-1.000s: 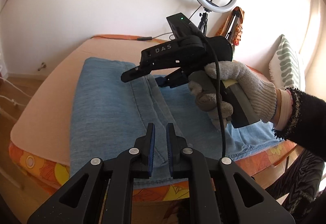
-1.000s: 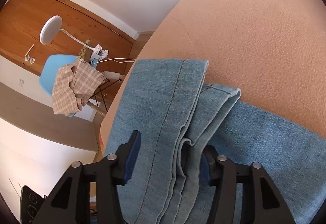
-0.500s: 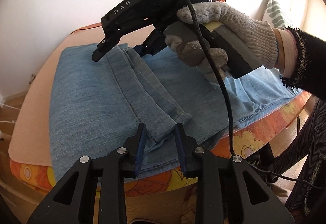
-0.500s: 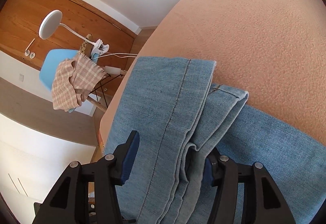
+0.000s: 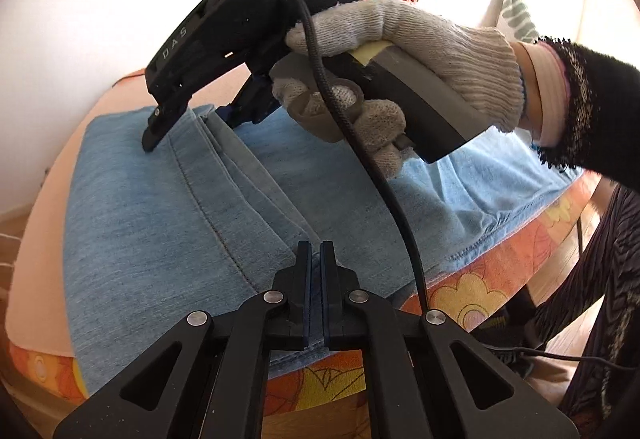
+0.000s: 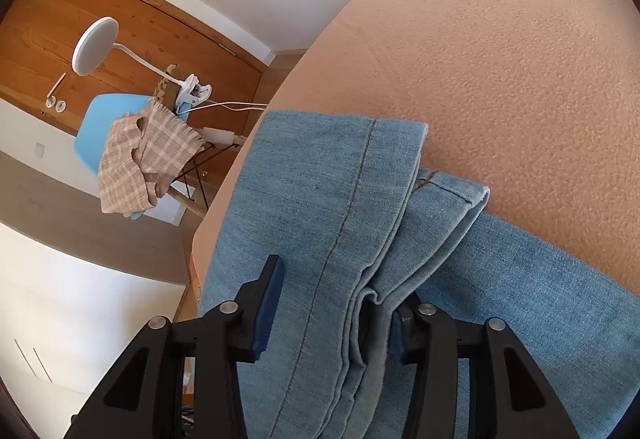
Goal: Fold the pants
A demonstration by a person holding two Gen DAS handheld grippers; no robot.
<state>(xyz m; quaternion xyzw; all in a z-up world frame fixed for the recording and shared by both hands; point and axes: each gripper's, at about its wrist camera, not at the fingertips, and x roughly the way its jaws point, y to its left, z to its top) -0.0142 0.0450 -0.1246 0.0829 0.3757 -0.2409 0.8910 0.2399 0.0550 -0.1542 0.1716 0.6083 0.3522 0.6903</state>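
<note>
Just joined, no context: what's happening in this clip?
A person with a handheld gripper in each hand is folding a pair of blue jeans on a bed with a peach blanket. The left gripper has shut on the near edge of the folded leg. The right gripper, held in a gloved right hand, straddles the same fold nearer the hems, its jaws closing with denim between them. The fold is not yet lifted.
</note>
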